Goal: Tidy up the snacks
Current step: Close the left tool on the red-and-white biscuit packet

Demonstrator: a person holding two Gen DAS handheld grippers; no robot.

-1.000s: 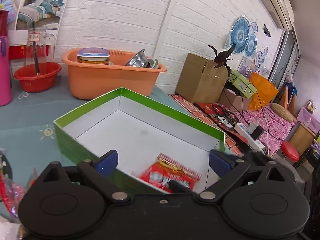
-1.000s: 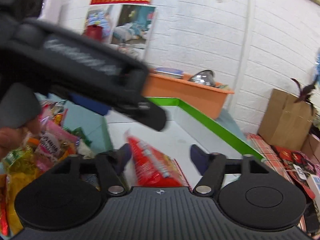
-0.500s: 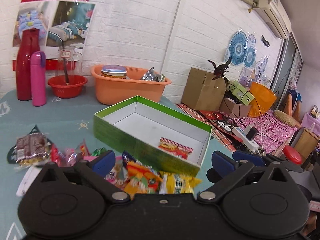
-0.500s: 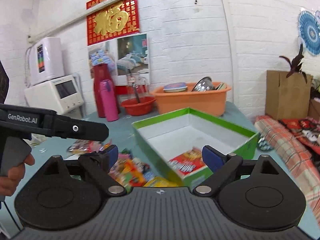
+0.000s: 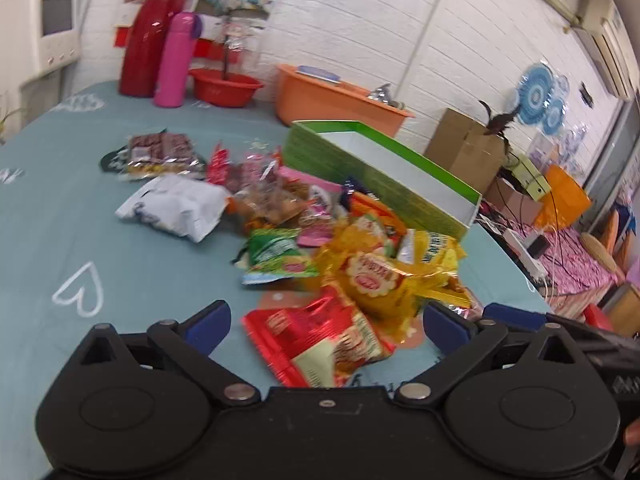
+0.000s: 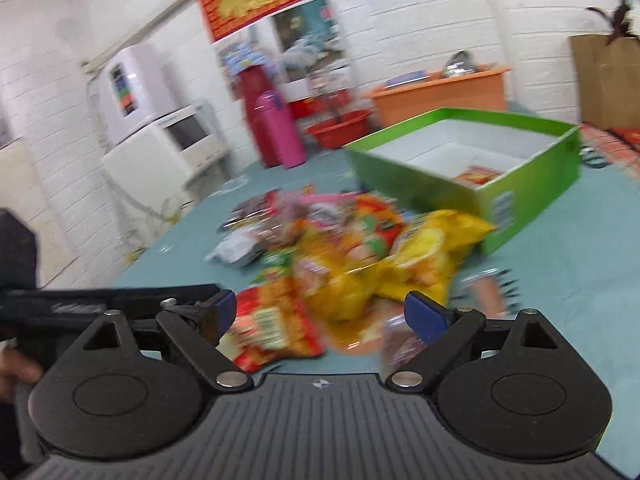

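A pile of snack packets lies on the teal tablecloth beside a green box (image 5: 384,184) with a white inside. In the right wrist view the green box (image 6: 520,188) holds one red packet (image 6: 478,174). My left gripper (image 5: 326,322) is open and empty, just above a red packet (image 5: 320,344), with a yellow packet (image 5: 384,280) beyond it. My right gripper (image 6: 320,314) is open and empty, above the same red packet (image 6: 272,328) and yellow packets (image 6: 400,256). The left gripper's body shows at the left of the right wrist view (image 6: 100,306).
An orange tub (image 5: 340,100), a red bowl (image 5: 226,88), a pink flask (image 5: 176,60) and a red bottle (image 5: 146,40) stand at the table's far side. White appliances (image 6: 160,136) stand left. A cardboard box (image 5: 464,152) and cables lie past the table's right edge.
Both grippers have pulled back from the green box, leaving the red packet inside it, and have swung down and left over the snack pile. Both stay open.
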